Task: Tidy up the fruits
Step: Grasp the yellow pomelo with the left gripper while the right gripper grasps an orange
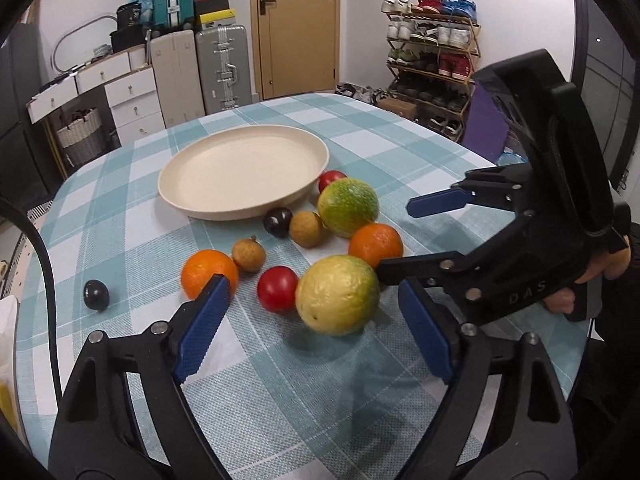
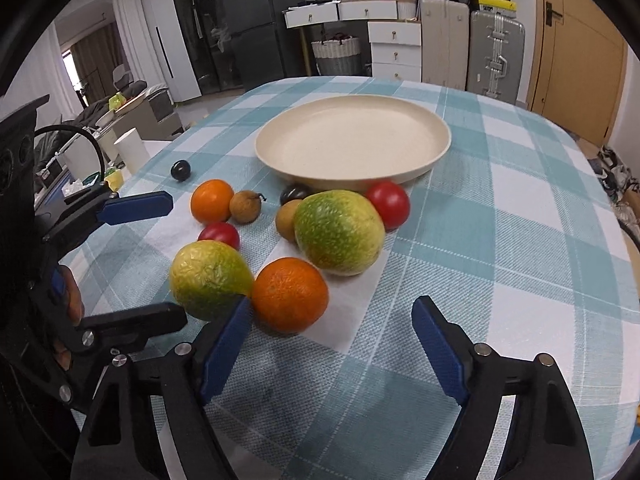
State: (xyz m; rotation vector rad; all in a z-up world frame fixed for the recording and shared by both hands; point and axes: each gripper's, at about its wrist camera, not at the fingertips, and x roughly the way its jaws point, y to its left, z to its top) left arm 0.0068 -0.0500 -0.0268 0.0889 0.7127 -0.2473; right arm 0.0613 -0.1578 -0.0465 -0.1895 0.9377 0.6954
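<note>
An empty cream plate [image 1: 208, 196] [image 2: 436, 148] lies on the checked tablecloth. Before it lie loose fruits: two yellow-green fruits [image 1: 338, 294] [image 1: 348, 206], two oranges [image 1: 210, 274] [image 1: 375, 244], two red fruits [image 1: 277, 289] [image 1: 330, 179], two brown longans [image 1: 249, 255] [image 1: 306, 229] and two dark plums [image 1: 277, 221] [image 1: 96, 295]. My left gripper [image 1: 316, 320] is open and empty, just short of the near yellow-green fruit [image 2: 210, 278]. My right gripper [image 2: 332, 334] is open and empty, close behind the near orange [image 2: 290, 294]; it also shows in the left wrist view [image 1: 394, 236].
The table [image 2: 520, 240] is round with edges falling off on all sides. A white cylinder [image 2: 132, 150] and clutter stand beyond the left edge. Suitcases, drawers, a door and a shoe rack [image 1: 432, 60] stand behind.
</note>
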